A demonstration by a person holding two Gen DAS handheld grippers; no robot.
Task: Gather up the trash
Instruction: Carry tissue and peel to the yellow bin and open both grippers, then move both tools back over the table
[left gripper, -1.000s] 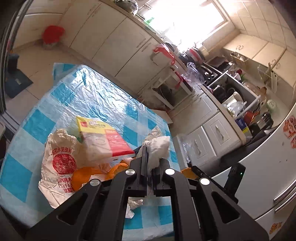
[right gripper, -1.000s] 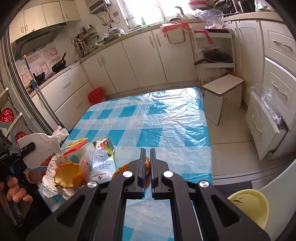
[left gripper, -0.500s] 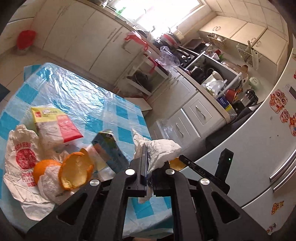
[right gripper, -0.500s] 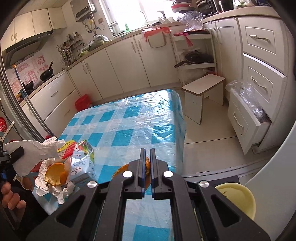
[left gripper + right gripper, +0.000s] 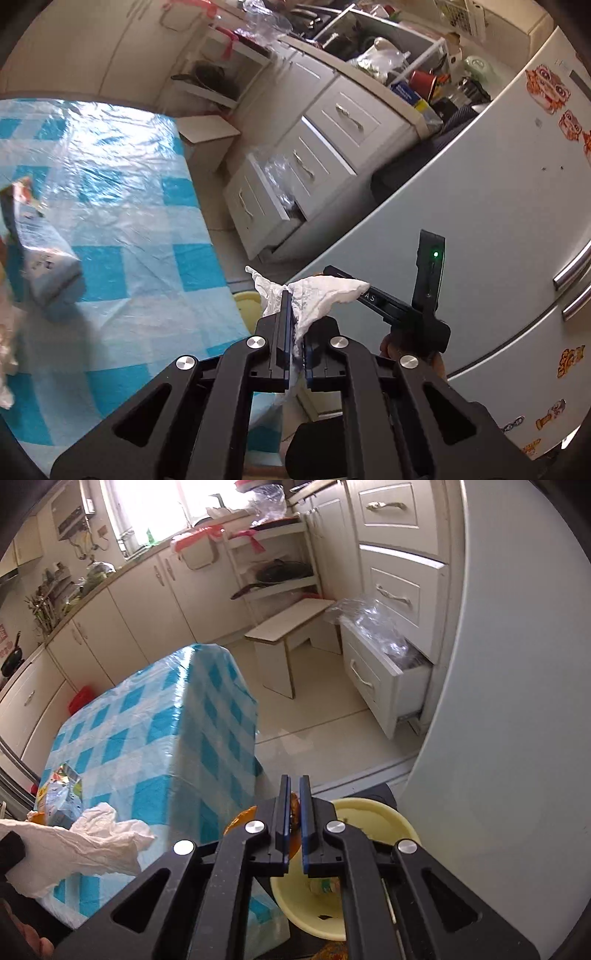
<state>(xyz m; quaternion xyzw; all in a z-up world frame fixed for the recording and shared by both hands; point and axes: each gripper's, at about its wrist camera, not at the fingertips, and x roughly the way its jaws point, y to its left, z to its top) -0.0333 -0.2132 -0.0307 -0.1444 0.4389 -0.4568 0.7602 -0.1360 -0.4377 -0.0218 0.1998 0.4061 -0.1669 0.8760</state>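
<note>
My left gripper (image 5: 293, 299) is shut on a crumpled white tissue (image 5: 321, 295) and holds it past the table's edge; the tissue also shows in the right wrist view (image 5: 81, 842). My right gripper (image 5: 294, 781) is shut on a piece of orange peel (image 5: 293, 808) and hangs over a yellow bin (image 5: 373, 819) on the floor beside the table. The bin's rim shows in the left wrist view (image 5: 247, 306). A blue carton (image 5: 40, 254) lies on the blue-checked tablecloth (image 5: 140, 236), with more trash at the left edge.
A white fridge (image 5: 517, 738) stands close on the right. An open bottom drawer (image 5: 376, 675) with a plastic bag juts out from the cabinets. A small wooden stool (image 5: 284, 635) stands on the floor beyond the table. The right gripper shows in the left wrist view (image 5: 413, 306).
Both grippers have swung right, away from the trash pile and off the table's edge, each carrying its piece. The right gripper now hangs over the yellow bin.
</note>
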